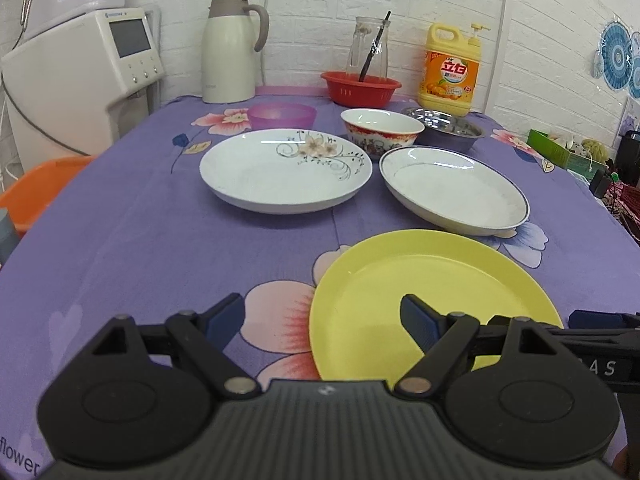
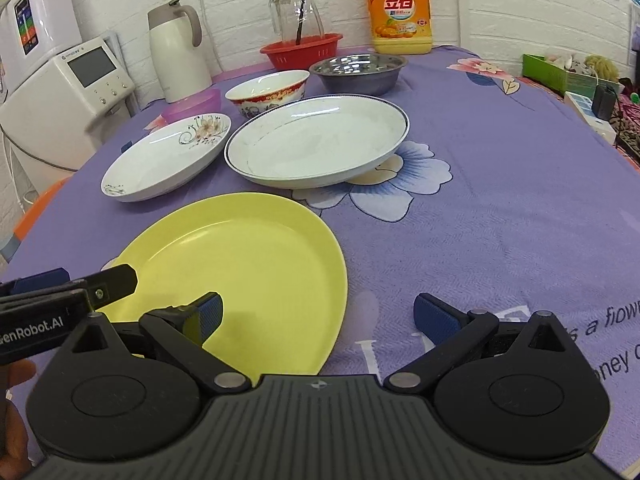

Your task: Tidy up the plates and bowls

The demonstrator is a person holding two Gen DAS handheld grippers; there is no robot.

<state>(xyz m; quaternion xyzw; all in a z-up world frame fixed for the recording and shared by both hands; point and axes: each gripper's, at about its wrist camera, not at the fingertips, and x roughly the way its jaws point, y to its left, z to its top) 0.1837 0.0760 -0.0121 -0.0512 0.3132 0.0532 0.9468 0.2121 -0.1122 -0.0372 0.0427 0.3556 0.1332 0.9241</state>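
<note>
Red basket (image 1: pixel 360 88) holds glass jug (image 1: pixel 367 49) (stick inside, seemingly); claws agape.

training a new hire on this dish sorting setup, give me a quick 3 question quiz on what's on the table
1. True or false: both grippers are open and hold nothing.
2. Which dish lies nearest the grippers? A) round yellow plastic plate B) white floral ceramic plate C) shiny steel bowl
3. Fill in: the clear glass pitcher stands in the ____ basket.

Key
1. True: left gripper and right gripper are open and hold nothing.
2. A, the round yellow plastic plate; the white floral ceramic plate and shiny steel bowl sit farther back.
3. Red: clear glass pitcher, red plastic basket.
</note>
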